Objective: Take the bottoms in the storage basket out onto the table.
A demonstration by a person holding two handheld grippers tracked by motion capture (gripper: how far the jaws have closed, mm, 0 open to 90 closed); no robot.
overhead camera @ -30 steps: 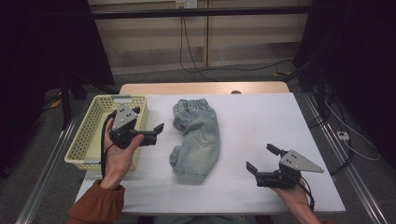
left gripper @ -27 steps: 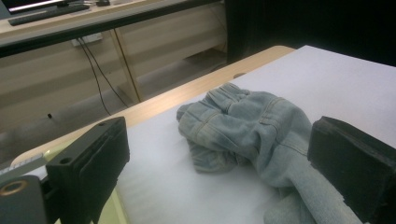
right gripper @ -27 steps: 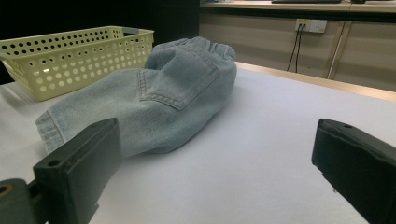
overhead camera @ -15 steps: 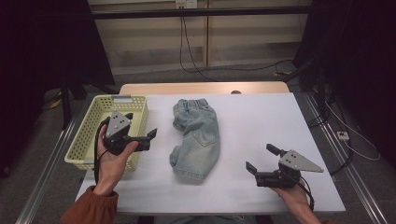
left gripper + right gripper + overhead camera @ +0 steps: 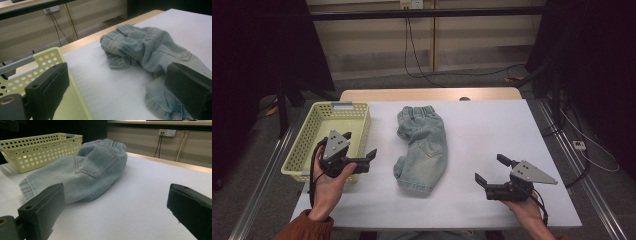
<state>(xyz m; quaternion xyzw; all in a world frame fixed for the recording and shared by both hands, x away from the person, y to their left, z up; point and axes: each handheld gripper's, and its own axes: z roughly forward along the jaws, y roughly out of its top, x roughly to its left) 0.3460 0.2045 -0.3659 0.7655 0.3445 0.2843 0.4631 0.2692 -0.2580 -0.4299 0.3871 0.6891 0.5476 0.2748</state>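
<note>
Denim jeans (image 5: 423, 145) folded between both grippers, fingers spread, seemingly clear of cloth.

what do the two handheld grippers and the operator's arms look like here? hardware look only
Both the left gripper and the right gripper are black, each with two blocky rectangular black jaws and a grey three-cornered plate on top. A black cable loops from the left one around the hand; another trails from the right one by the wrist. The left forearm wears a rust-orange sleeve.
</note>
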